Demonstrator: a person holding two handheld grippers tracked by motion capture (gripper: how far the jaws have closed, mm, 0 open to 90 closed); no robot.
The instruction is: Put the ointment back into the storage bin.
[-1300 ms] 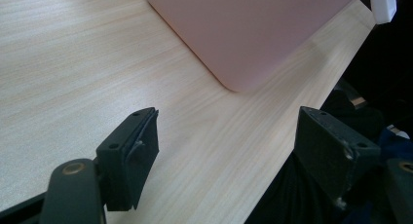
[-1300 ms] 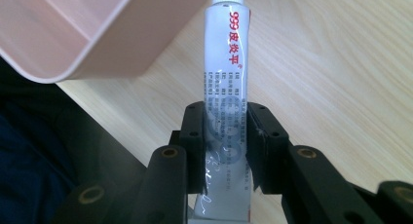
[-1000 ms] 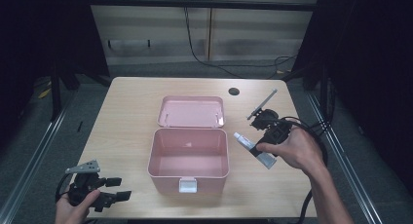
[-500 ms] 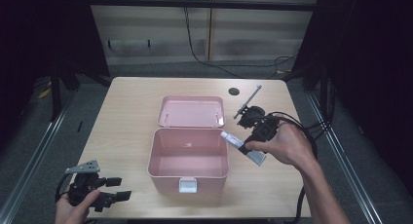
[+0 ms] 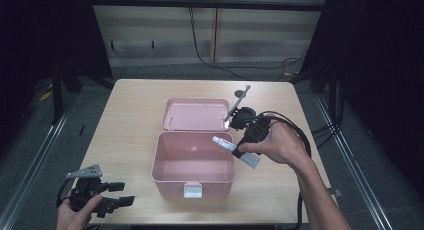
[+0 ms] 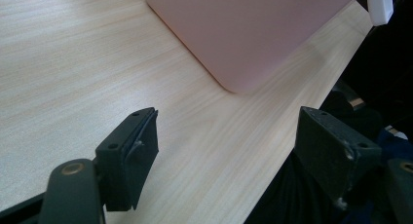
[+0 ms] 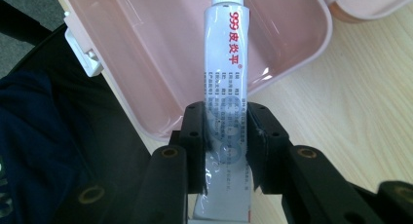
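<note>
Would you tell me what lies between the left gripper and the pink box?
Only bare wooden table: in the left gripper view, nothing sits between the open left gripper and the pink box.

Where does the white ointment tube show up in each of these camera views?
High view: the tube is right of centre, in the right gripper, its cap end over the pink box's right rim.
Right gripper view: the tube runs up the centre.
Left gripper view: not seen here.
Shared landmark: the pink box.
</note>
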